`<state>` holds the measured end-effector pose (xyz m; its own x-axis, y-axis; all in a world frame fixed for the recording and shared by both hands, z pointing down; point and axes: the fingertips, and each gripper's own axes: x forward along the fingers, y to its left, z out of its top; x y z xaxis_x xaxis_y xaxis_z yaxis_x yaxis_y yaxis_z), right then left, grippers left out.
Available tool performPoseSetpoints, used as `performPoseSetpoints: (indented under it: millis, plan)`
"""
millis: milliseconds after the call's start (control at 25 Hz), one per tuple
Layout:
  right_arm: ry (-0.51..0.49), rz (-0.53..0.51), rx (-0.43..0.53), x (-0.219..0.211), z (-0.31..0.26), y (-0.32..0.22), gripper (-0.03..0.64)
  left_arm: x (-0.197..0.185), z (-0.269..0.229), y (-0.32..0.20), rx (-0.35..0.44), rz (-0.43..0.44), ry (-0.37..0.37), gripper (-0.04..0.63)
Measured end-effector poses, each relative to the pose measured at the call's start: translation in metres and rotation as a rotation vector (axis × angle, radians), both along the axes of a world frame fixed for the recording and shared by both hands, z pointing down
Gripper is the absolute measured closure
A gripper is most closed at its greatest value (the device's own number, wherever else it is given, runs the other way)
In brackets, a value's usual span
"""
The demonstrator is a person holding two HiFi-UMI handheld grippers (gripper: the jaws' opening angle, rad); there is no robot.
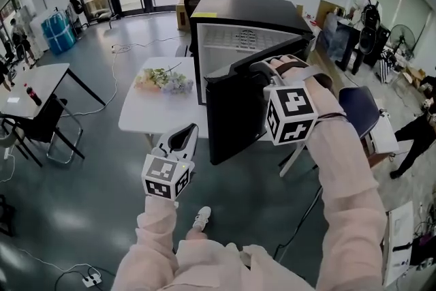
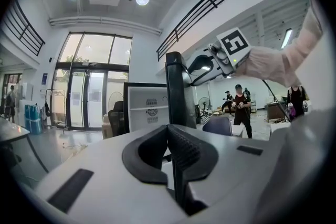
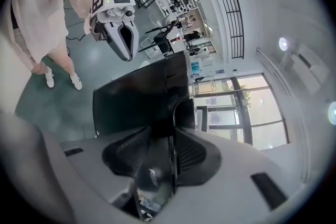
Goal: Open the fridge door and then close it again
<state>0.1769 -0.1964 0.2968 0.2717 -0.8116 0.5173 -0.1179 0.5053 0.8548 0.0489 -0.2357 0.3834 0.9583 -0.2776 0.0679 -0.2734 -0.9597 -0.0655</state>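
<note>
On fridge door [image 1: 235,112] top edge, right gripper [image 3: 170,139] jaws clamped; fridge interior [image 1: 231,44] part-hidden.

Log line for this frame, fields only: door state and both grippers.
fridge door: open part-way | right gripper: shut on door's top edge | left gripper: shut, empty, held low, touching nothing

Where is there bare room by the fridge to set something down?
The white table is bare between the flowers and its near edge, left of the fridge door. The fridge top is bare too. Crowded: the door's top edge, where the right tool grips it.
</note>
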Motion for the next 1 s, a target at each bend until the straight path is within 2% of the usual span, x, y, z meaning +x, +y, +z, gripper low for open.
performPoseSetpoints:
  millis: [640,1000]
  plan:
    - [-0.017,-0.009,0.015,0.009,-0.002,-0.068,0.474,0.005,-0.01,-0.065,0.0,-0.057,0.018,0.583]
    - [-0.022,0.017,0.052,0.026,-0.002,-0.111,0.468,0.024,-0.011,-0.11,-0.009,-0.076,0.031,0.583]
